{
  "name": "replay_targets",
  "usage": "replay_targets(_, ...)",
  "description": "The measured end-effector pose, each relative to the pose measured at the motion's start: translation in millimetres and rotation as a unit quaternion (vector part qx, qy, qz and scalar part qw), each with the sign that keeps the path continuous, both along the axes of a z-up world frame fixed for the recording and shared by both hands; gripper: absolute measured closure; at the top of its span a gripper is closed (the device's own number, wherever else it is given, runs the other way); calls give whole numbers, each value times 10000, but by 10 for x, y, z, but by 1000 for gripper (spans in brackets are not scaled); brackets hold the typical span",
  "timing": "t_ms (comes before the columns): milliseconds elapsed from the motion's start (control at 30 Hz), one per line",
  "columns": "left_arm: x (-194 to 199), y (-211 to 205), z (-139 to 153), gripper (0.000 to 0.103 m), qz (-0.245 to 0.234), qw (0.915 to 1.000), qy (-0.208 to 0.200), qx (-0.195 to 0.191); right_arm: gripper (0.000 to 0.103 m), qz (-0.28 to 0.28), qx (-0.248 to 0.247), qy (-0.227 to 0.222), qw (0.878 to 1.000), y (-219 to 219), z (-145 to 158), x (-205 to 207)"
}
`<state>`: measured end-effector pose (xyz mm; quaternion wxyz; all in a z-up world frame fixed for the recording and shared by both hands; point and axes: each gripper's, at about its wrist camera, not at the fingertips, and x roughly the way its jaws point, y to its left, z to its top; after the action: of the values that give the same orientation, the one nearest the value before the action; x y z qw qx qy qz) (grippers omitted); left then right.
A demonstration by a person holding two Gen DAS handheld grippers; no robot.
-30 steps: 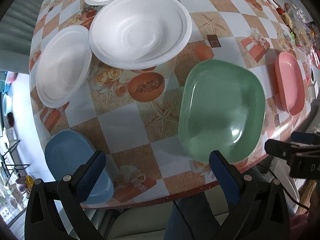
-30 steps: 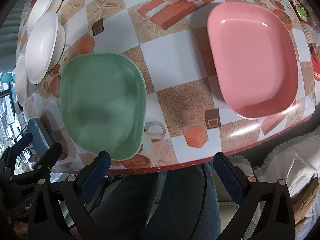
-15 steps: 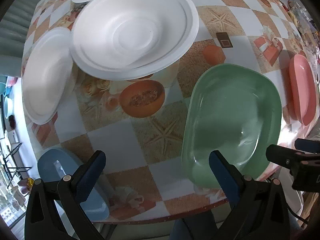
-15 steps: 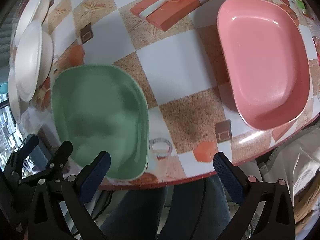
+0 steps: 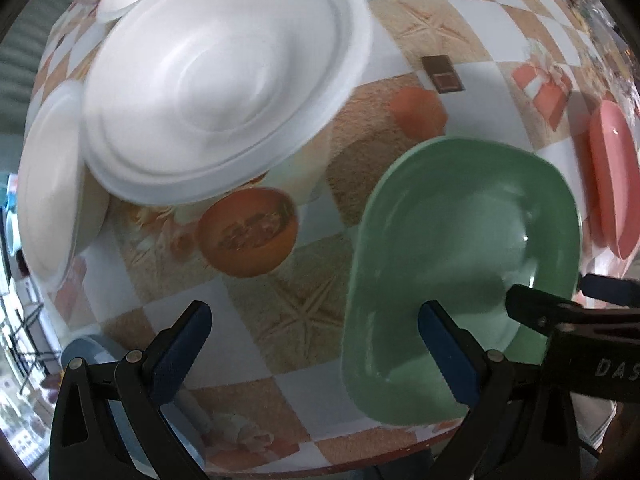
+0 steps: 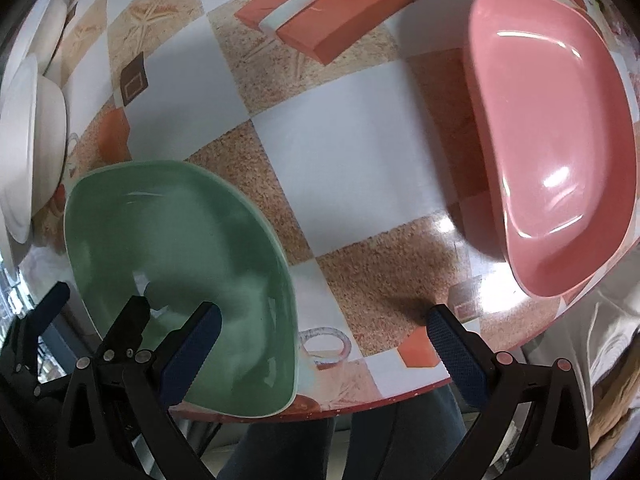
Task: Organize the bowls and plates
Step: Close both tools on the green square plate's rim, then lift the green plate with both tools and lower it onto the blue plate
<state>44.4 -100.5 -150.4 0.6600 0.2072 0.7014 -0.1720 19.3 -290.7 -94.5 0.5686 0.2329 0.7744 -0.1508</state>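
Compared with a second ago, we have brought both grippers lower and closer over the table (image 5: 452, 36), so the plates loom larger and the blue dish (image 5: 82, 350) has nearly slipped out of the left view. We judge this an approach, with nothing lifted yet.

Leftmost lie the white plates (image 5: 216, 80), overlapping near the far left edge. Our left gripper (image 5: 316, 342) hangs spread and empty, one finger over bare cloth, the other over the green plate (image 5: 460, 248). That plate sits at the near table edge, its long axis running from us toward the far side. Our right gripper (image 6: 324, 344) is spread wide too, holding nothing, straddling the gap between green and pink. The pink plate (image 6: 552, 148) lies well apart to the right, its long axis roughly parallel to the green one's.
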Motion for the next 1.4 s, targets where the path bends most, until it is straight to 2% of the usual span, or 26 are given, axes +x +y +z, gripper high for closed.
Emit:
replay_targets(233, -1, -175, -105, 0, -244, 9996, -39, -129, 0, 118, -182, 93, 9997, 96, -17, -37)
replay_targets(400, 44, -169, -163, 0, -165, 9995, 162, -223, 0, 94, -113, 216, 9997, 71, -47, 7)
replay_targets(533, 52, -187, -137, 0, -369, 9992, 1, -151, 0, 69, -50, 156, 9998, 4, -73, -33)
replay_targets(633, 25, -217, -91, 5, -567, 9982, -126, -111, 11, 55, -91, 54, 9999, -23, -6, -71)
replay_targets(700, -39, -275, -73, 9, -650, 9976, -162, -156, 31, 144, -149, -48, 9998, -21, 45, -56)
replay_targets(800, -136, -358, -69, 18, -629, 9975, -189, -253, 48, 340, -174, -188, 9991, -16, 103, -39)
replay_targets(867, -170, -367, -64, 30, -474, 9978, -31, -470, 53, 469, -159, -252, 9985, -1, 125, -37)
replay_targets(967, -106, -335, -80, 39, -317, 9979, 91, -565, 70, 603, -57, -364, 9975, 88, 157, -40)
replay_targets(1000, -103, -330, -82, 41, -322, 9978, 79, -573, 71, 667, -54, -372, 9971, 127, 149, -29)
replay_targets(1067, -157, -370, -76, 55, -373, 9973, 74, -630, 75, 839, -90, -403, 9956, 184, 157, -2)
replay_targets(1100, -199, -403, -32, 59, -387, 9970, 82, -665, 85, 848, -21, -472, 9953, 265, 130, -8)
replay_targets(1133, -239, -429, -28, 65, -410, 9968, 87, -684, 86, 883, 22, -486, 9949, 298, 123, -1)
replay_targets(1300, -304, -296, 46, 65, -186, 9972, 65, -716, 86, 1149, -52, -501, 9921, 440, 116, 32)
replay_targets(1400, -428, -156, 90, 65, -89, 9972, 40, -738, 86, 1316, -60, -485, 9901, 691, 83, 7)
